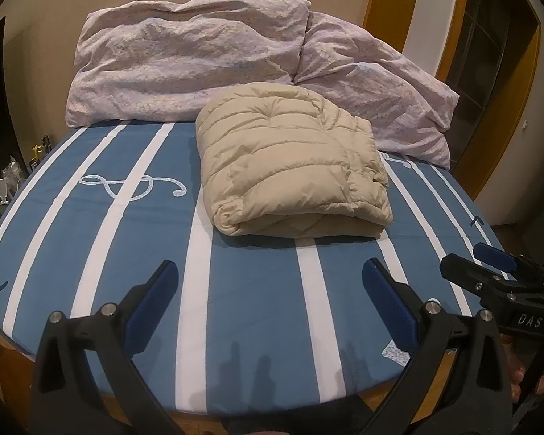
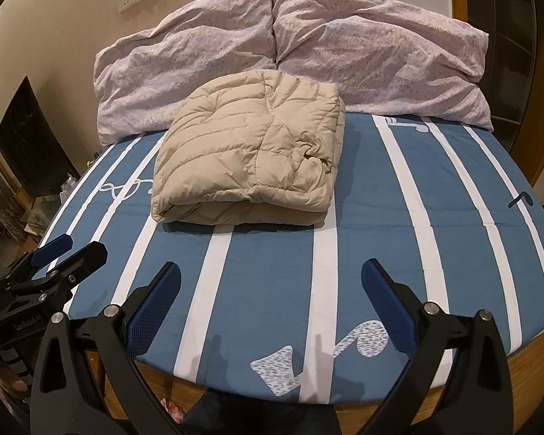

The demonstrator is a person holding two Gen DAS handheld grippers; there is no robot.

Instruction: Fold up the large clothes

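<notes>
A beige quilted puffer jacket (image 1: 290, 166) (image 2: 250, 159) lies folded into a thick rectangular bundle in the middle of the bed, its folded edge facing me. My left gripper (image 1: 270, 275) hovers over the near part of the bed, short of the jacket, open and holding nothing. My right gripper (image 2: 272, 275) is also open and empty, at about the same distance from the bundle. Each gripper shows in the other's view: the right gripper (image 1: 478, 262) at the right edge, the left gripper (image 2: 70, 252) at the left edge.
The bed has a blue sheet with white stripes (image 1: 257, 308) (image 2: 272, 253) and a wooden frame along its near edge. Two crumpled lilac pillows (image 1: 185, 61) (image 1: 373, 90) lean on the wall behind the jacket. A dark cabinet (image 2: 29, 137) stands left; a person's toes (image 2: 172, 407) show below.
</notes>
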